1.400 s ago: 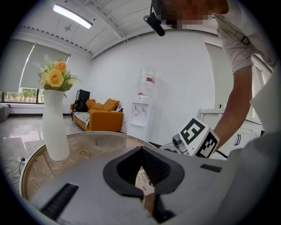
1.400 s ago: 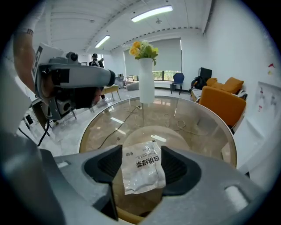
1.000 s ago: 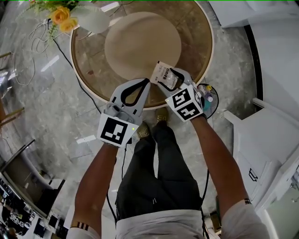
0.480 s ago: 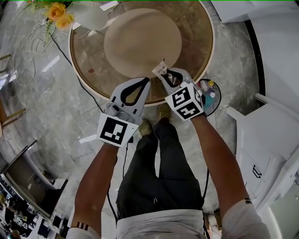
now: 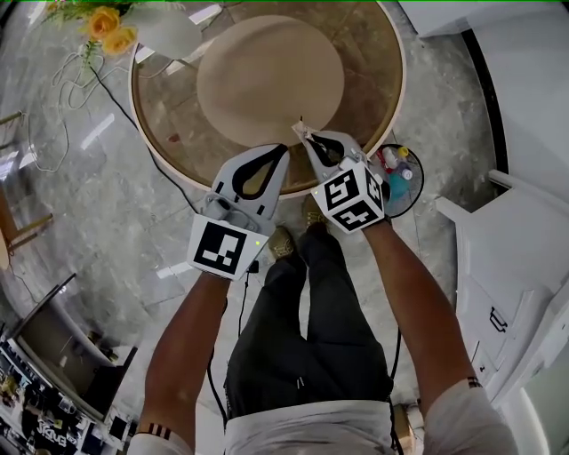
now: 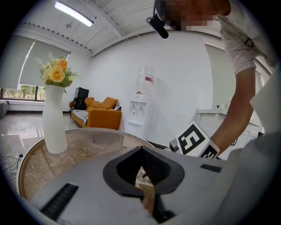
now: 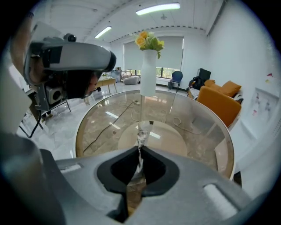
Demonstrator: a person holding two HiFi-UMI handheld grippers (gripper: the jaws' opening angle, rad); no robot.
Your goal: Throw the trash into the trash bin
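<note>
Right gripper (image 5: 305, 138) pinching wrapper (image 7: 141, 134) over surface (image 5: 378, 80).
Its jaws just closed on it; left gripper (image 5: 283, 153) jaws together, empty.

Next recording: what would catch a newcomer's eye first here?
The right gripper, whose jaws have just closed on a thin wrapper, is over the near edge of the round glass table. Next come the bin holding bottles on the floor just right of it, and the yellow flowers at the table's far left.
</note>
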